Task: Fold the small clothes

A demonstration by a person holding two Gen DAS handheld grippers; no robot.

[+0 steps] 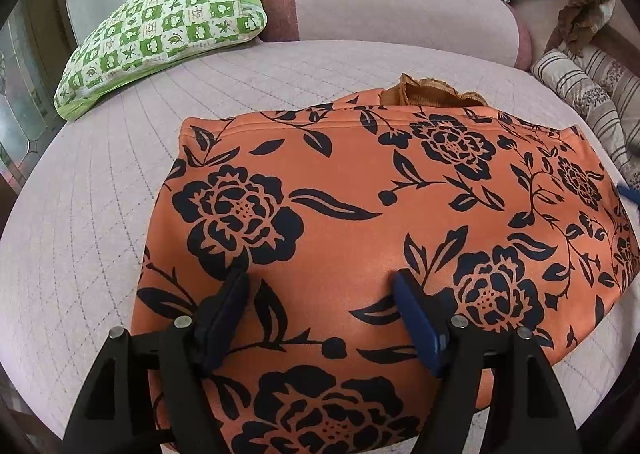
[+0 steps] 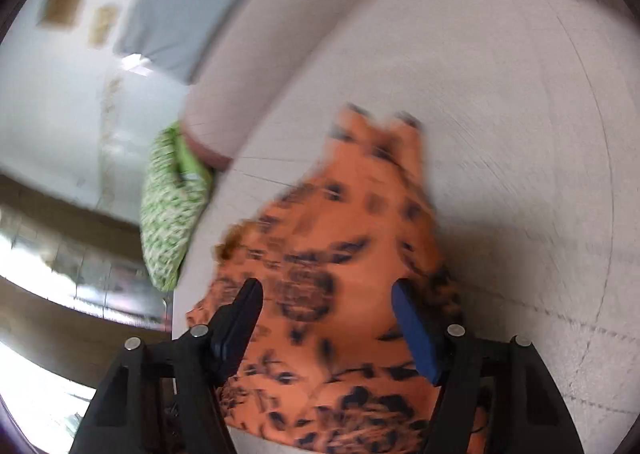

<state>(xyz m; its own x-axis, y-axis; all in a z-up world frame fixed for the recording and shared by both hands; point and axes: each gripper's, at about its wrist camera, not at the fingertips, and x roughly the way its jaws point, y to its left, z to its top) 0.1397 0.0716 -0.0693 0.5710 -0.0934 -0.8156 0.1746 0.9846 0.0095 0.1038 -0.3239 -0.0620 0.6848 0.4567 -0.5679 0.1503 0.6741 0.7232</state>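
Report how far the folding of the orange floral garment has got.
Done: the orange floral garment lies on the pink bed as a fairly compact, smooth shape, so at least one fold looks made. In hand: nothing; both the left hand-held gripper and the right hand-held gripper are open above the cloth. Left: probably a further fold; a brown ruffled edge sticks out at the far side.

A home bedroom. A bed (image 1: 100,189) under a pale pink quilted cover fills the view; at its head lie a long pink bolster (image 1: 400,9), a green-and-white checked pillow (image 1: 160,33) left of the bolster, and a striped pillow (image 1: 592,93) to its right (white wall behind).
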